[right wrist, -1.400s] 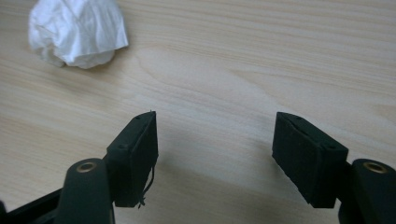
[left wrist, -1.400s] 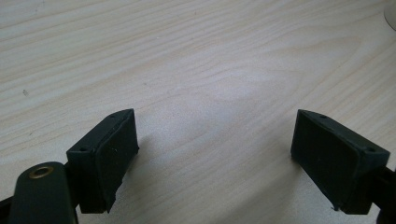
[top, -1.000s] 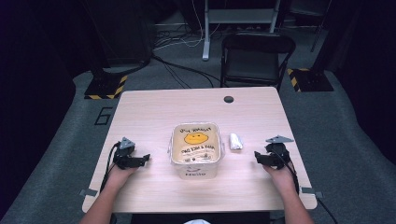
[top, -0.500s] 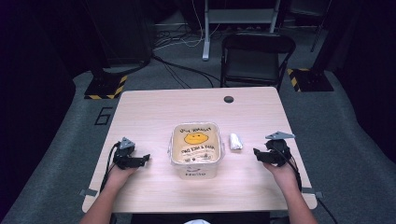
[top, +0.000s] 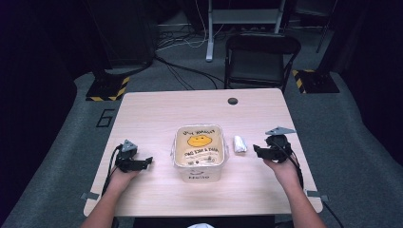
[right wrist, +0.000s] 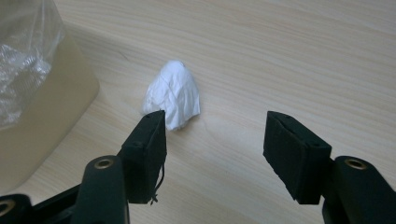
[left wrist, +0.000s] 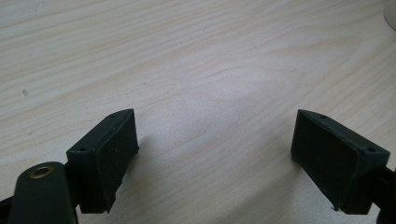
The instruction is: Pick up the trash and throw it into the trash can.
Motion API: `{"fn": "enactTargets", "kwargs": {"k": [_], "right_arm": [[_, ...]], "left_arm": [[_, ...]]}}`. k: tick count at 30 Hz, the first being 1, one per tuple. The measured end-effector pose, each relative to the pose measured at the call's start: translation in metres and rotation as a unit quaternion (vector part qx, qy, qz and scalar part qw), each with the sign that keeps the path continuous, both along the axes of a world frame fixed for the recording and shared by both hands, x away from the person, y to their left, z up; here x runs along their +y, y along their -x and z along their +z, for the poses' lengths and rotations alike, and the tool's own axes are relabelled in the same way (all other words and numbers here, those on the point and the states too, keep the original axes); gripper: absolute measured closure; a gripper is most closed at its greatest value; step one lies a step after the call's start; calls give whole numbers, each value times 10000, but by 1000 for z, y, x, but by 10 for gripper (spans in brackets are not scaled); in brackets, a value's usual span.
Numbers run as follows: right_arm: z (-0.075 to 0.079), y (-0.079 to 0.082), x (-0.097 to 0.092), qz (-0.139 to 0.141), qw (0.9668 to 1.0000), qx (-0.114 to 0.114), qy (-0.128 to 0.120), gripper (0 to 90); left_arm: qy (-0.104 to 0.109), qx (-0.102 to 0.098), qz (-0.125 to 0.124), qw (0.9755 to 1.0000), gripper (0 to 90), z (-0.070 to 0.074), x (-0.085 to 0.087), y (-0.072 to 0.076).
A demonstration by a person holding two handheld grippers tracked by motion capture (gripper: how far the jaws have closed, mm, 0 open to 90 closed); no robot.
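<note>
A cream-coloured bin (top: 198, 152) lined with a clear plastic bag printed with a yellow smiley stands at the middle of the wooden table (top: 157, 114). Just to its right lies a small crumpled white wad (top: 239, 144), seen close up as a white wad (right wrist: 173, 94) beside the bin's wall (right wrist: 42, 116). My right gripper (top: 259, 151) rests on the table right of the wad, open, with its jaws pointing at it (right wrist: 212, 149). My left gripper (top: 145, 163) lies on the table left of the bin, open over bare wood (left wrist: 215, 154).
A small dark round disc (top: 232, 100) sits near the table's far edge. Beyond the table stand a black folding chair (top: 261, 59) and equipment with cables on the grey floor. The bin's rim (left wrist: 390, 14) peeks in at the top right of the left gripper view.
My right gripper has shifted slightly left toward the white wad. The left gripper and the bin have stayed put.
</note>
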State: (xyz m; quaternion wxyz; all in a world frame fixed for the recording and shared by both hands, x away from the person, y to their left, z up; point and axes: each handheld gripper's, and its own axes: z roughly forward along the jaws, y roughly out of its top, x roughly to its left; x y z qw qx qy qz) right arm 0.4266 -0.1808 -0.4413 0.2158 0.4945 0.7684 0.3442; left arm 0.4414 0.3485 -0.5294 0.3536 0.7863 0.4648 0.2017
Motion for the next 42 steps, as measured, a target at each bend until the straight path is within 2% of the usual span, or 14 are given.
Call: {"fn": "enactTargets", "kwargs": {"k": [2,8,20,32,35,42], "right_arm": [[1,-2,3,4,10000,-2,-56,391],[1,-11,12,44,10000,6,-4,397],[-1,-27,18,-16,9997,43,-233,397],[-4,-41,38,67,9999,16,-157,395],[-9,-45,48,100,9999,46,-110,399],[-16,-52,58,98,9999,14,-103,418]], "left_arm": [[-2,1,-1,10000,148,0,0,0],[-1,0,1,10000,148,0,0,0],[-1,1,1,10000,148,0,0,0],[-3,0,-3,10000,148,0,0,0],[-2,0,0,10000,148,0,0,0],[-1,1,-1,10000,148,0,0,0]]}}
